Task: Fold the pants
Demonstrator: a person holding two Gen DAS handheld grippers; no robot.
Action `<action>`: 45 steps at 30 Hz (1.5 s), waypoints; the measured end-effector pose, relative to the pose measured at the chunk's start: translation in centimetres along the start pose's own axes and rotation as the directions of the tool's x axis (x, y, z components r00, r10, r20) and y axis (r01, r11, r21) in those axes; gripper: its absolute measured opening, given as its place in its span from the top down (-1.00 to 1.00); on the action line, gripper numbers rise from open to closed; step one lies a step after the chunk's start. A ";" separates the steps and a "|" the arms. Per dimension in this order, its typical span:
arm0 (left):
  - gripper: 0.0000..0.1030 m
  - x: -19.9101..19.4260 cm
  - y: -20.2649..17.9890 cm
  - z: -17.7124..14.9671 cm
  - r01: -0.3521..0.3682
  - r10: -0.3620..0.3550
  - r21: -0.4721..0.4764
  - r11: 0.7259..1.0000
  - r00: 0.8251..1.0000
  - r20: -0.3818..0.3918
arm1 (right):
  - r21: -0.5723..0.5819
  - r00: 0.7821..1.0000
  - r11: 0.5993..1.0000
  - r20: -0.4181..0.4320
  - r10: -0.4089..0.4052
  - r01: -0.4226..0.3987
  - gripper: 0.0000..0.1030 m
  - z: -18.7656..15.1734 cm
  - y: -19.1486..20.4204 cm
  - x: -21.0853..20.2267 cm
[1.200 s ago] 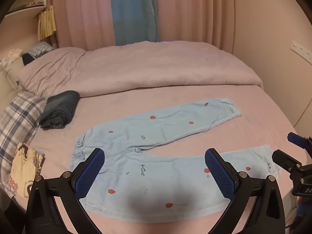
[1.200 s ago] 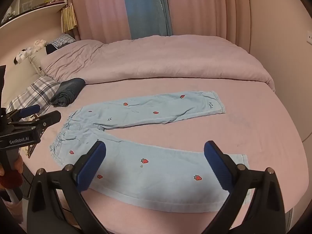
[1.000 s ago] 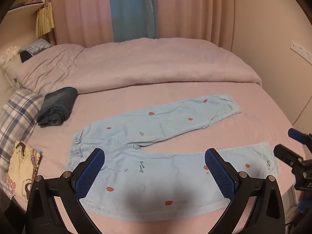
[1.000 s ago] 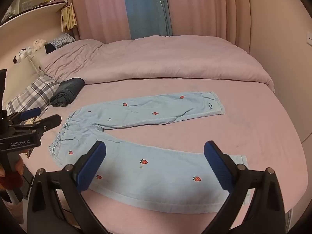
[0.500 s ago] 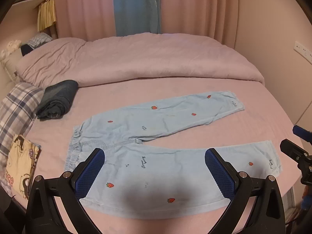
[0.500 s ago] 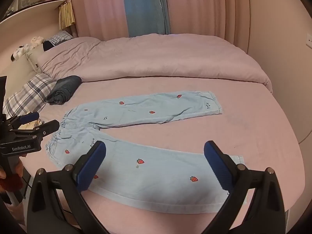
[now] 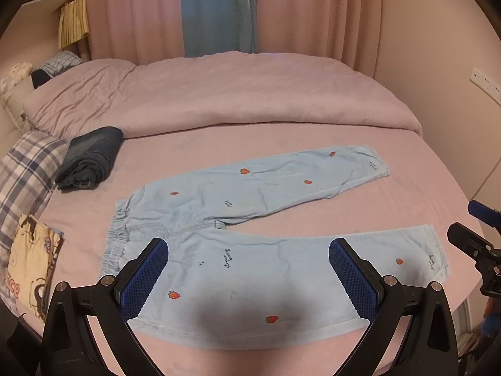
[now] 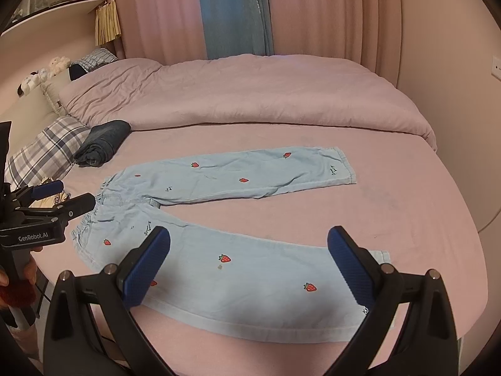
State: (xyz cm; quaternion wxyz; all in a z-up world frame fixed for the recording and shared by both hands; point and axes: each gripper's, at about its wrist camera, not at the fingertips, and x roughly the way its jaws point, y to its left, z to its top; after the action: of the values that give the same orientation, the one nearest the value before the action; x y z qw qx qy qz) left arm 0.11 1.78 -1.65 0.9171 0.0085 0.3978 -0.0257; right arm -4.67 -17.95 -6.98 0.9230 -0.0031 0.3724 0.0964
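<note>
Light blue pants [image 7: 250, 250] with red strawberry prints lie flat on the pink bed [image 7: 313, 134], legs spread in a V, waistband to the left. They also show in the right wrist view [image 8: 238, 250]. My left gripper [image 7: 249, 277] is open and empty, held above the near leg by the waist. My right gripper [image 8: 249, 264] is open and empty, above the near leg toward its hem. Each gripper shows at the edge of the other's view: the right one [image 7: 476, 235], the left one [image 8: 53, 200].
A folded dark garment [image 7: 90, 158] lies left of the pants. A plaid pillow [image 7: 25, 169] and a printed cushion [image 7: 31, 260] sit at the left edge. A bunched pink duvet [image 7: 219, 94] covers the far half. The wall [image 7: 438, 78] is at right.
Both grippers drifted slightly; the views shifted a little and the pants sit a bit higher and more to the right in the left view. The pants have not moved. Both grippers stay open.
</note>
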 end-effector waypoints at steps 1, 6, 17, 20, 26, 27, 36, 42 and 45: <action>-0.99 0.0 0.0 0.0 0.000 0.000 0.000 1.000 1.000 -0.001 | 0.001 1.000 1.000 -0.001 0.000 0.000 -0.95 0.0 0.0 0.0; -0.99 -0.1 0.0 -0.1 -0.001 0.001 0.000 1.000 1.000 -0.001 | 0.000 1.000 1.000 -0.002 0.002 -0.002 -0.95 -0.1 -0.1 0.0; -0.99 -0.1 -0.5 -0.2 0.003 -0.003 0.012 1.000 1.000 -0.004 | 0.002 1.000 1.000 -0.001 0.005 -0.005 -0.95 -0.2 -0.3 -0.1; -0.99 -0.1 -0.6 -0.2 0.004 -0.004 0.017 1.000 1.000 -0.006 | 0.004 1.000 1.000 0.001 0.006 -0.006 -0.95 -0.1 -0.5 -0.2; -0.99 -0.2 -0.8 -0.3 0.005 -0.005 0.022 1.000 1.000 -0.008 | 0.005 1.000 1.000 0.000 0.005 -0.005 -0.95 -0.2 -0.6 -0.2; -0.99 -0.2 -0.8 -0.3 0.004 -0.004 0.021 1.000 1.000 -0.008 | 0.004 1.000 1.000 0.001 0.006 -0.006 -0.95 -0.2 -0.6 -0.2; -0.99 -0.2 -0.9 -0.3 0.007 -0.007 0.023 1.000 1.000 -0.009 | 0.004 1.000 1.000 -0.002 0.005 -0.005 -0.95 -0.1 -0.7 -0.2; -0.99 0.0 -1.0 -0.4 0.007 -0.007 0.024 1.000 1.000 -0.014 | 0.005 1.000 1.000 -0.006 0.006 -0.006 -0.95 -0.2 -0.8 0.0; -0.99 0.1 -1.1 -0.4 0.007 -0.006 0.024 1.000 1.000 -0.014 | 0.005 1.000 1.000 -0.008 0.005 -0.005 -0.95 -0.2 -0.8 0.1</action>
State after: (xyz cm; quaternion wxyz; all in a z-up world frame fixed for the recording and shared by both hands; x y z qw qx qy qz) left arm -0.20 0.73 -1.97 0.9140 0.0185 0.4040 -0.0333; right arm -4.62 -18.76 -7.25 0.9213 -0.0001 0.3764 0.0977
